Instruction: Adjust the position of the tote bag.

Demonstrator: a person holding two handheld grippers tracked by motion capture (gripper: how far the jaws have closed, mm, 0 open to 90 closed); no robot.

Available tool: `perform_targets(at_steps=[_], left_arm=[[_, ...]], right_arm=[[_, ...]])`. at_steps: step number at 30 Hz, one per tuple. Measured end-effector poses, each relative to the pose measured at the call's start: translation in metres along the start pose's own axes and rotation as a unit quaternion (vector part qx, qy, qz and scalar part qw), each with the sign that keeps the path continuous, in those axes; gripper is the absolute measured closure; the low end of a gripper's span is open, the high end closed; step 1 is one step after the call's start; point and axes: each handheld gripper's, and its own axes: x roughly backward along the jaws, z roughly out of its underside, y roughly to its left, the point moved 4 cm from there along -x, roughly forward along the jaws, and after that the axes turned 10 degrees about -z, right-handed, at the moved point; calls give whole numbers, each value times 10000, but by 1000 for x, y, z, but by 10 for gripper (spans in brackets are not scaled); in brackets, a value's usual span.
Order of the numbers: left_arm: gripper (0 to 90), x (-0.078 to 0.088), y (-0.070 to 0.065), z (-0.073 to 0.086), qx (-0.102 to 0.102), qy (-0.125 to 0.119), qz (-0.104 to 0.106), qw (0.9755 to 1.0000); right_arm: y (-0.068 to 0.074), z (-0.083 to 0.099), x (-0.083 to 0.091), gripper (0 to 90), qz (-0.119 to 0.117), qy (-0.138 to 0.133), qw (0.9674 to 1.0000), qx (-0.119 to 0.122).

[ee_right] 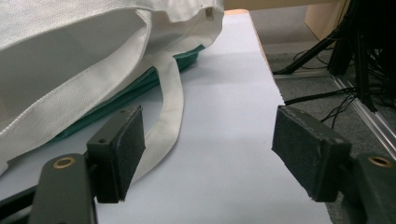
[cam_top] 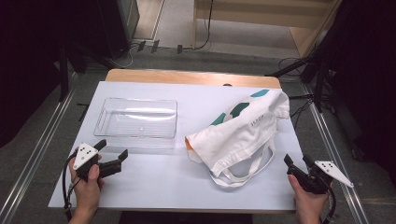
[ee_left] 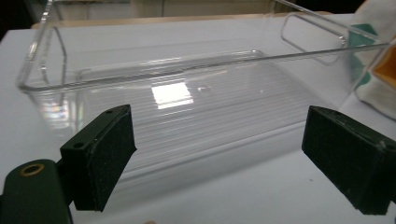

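A white cloth tote bag (cam_top: 243, 130) with teal patches and long white handles (cam_top: 247, 170) lies crumpled on the right half of the white table (cam_top: 154, 182). A clear plastic bin (cam_top: 136, 119) stands empty at the left. My left gripper (cam_top: 112, 151) rests open just in front of the bin; in the left gripper view the bin's near wall (ee_left: 196, 135) stands right beyond the jaws. My right gripper (cam_top: 295, 161) sits open at the table's right front corner, beside the bag; a handle strap (ee_right: 168, 107) runs past its left jaw, nothing between the pads.
The bag's orange lining (ee_left: 385, 70) shows past the bin's right end. The table's right edge (ee_right: 275, 88) drops off close to my right gripper, with black cables and stand legs (ee_right: 345, 51) on the floor. A wooden strip (cam_top: 191, 77) borders the far side.
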Motion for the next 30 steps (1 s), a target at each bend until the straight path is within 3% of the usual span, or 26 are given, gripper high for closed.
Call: perform_targets(at_steps=[5, 9, 10, 11, 12, 14, 16, 17, 21, 22, 23, 26, 29, 30], left_arm=[[93, -1, -11, -4, 144, 52, 186, 9997], [135, -1, -36, -12, 123, 85, 450, 9989], [137, -1, -36, -12, 123, 85, 450, 9989], [137, -3, -49, -17, 125, 96, 619, 9980], [137, -3, -49, -17, 125, 96, 619, 9980], [137, -5, -63, -23, 140, 81, 765, 9969], [137, -7, -82, -27, -6, 71, 847, 9964], [137, -7, -82, -27, -6, 71, 847, 9964], [133, -12, -119, -29, -231, 159, 1255, 9917], [133, -12, -119, -29, -231, 159, 1255, 9917], [133, -15, -133, -30, -323, 171, 1367, 9899], [135, -18, -145, -31, -381, 181, 1446, 9886], [137, -22, -172, -31, -529, 285, 1669, 9841], [136, -22, -172, -31, -529, 285, 1669, 9841]], right_arm=[[2, -3, 4, 254, -24, -52, 10000, -23], [12, -11, 8, 260, -107, -175, 9997, 155], [12, -11, 8, 260, -107, -175, 9997, 155], [19, -13, 8, 265, -146, -185, 9995, 225], [19, -13, 8, 265, -146, -185, 9995, 225], [27, -16, 8, 277, -211, -206, 9993, 247], [30, -17, 8, 282, -225, -201, 9993, 212], [30, -17, 8, 282, -225, -201, 9993, 212], [39, -18, 4, 300, -296, -177, 9992, 215], [39, -18, 4, 300, -296, -177, 9992, 215], [42, -18, 4, 308, -333, -180, 9990, 237], [46, -18, 4, 316, -355, -190, 9989, 257], [49, -17, 4, 316, -346, -189, 9989, 267], [49, -17, 4, 316, -346, -189, 9989, 267]])
